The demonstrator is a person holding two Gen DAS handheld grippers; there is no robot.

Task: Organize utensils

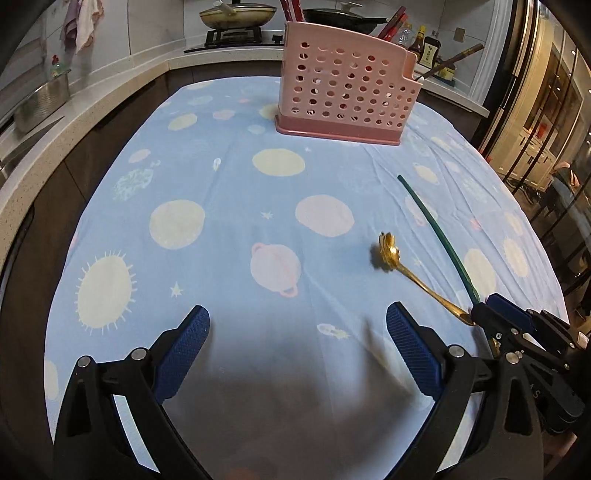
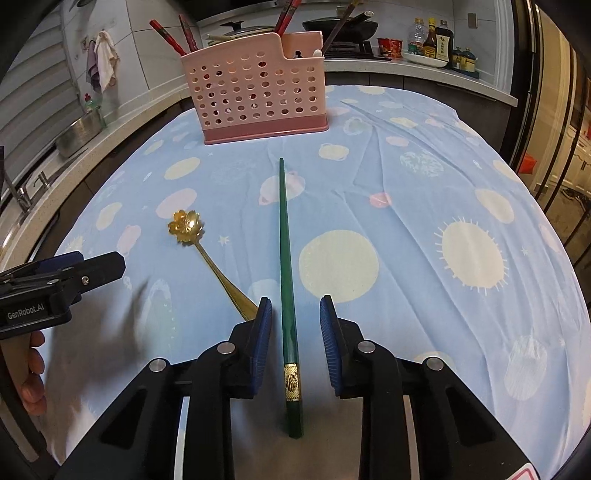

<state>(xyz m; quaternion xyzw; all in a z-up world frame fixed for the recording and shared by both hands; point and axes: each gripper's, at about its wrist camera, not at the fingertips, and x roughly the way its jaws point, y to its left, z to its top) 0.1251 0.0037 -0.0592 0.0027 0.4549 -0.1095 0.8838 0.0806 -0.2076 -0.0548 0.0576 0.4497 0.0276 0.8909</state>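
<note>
A green chopstick (image 2: 286, 266) with a gold band lies on the blue cloth, running away from me. My right gripper (image 2: 295, 317) is open with its fingers on either side of the chopstick's thick end, not touching it. A gold flower-shaped spoon (image 2: 186, 226) lies just left of it, its handle end passing behind the right gripper's left finger. My left gripper (image 1: 297, 325) is open and empty over bare cloth. In the left wrist view the spoon (image 1: 386, 252) and chopstick (image 1: 432, 225) lie to the right, by the right gripper (image 1: 484, 314). The pink perforated utensil holder (image 2: 258, 94) stands at the far side, holding several chopsticks.
The table is covered by a blue planet-print cloth (image 2: 424, 184). Kitchen counter wraps around the back and left, with a stove and pans (image 1: 236, 16), sauce bottles (image 2: 436, 40) and a metal basin (image 1: 40, 101). A glass door is at the right.
</note>
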